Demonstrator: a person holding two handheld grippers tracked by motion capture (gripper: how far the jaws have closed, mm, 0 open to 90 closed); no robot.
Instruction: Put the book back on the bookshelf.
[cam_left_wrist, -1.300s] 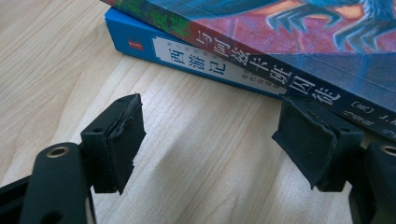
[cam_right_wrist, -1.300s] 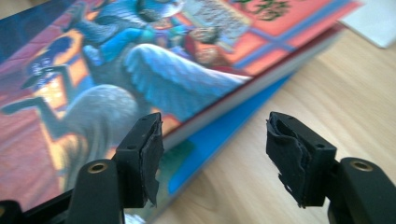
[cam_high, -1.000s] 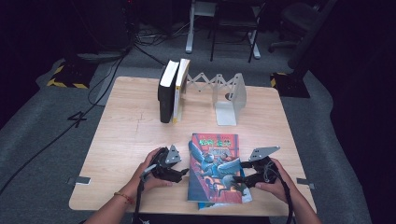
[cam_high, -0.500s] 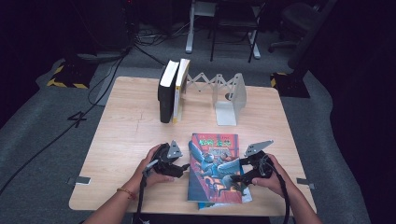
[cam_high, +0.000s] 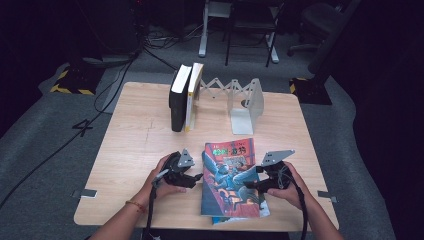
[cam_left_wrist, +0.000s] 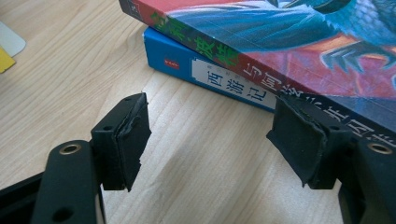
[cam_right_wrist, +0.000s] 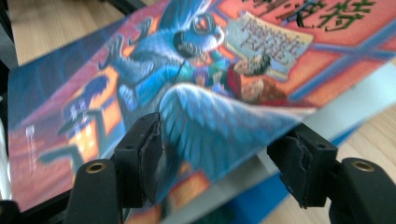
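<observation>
- Lying near the table's (cam_high: 130, 145) front edge, an illustrated paperback (cam_high: 231, 175) rests on a blue book (cam_left_wrist: 205, 74).
- Left gripper (cam_high: 192, 178) gapes empty beside their spines.
- Right gripper (cam_high: 254, 184), jaws just narrowing, straddles the paperback's edge, seemingly lifting its cover.
- Farther back: upright books (cam_high: 184, 97), white bookend (cam_high: 245, 102).
</observation>
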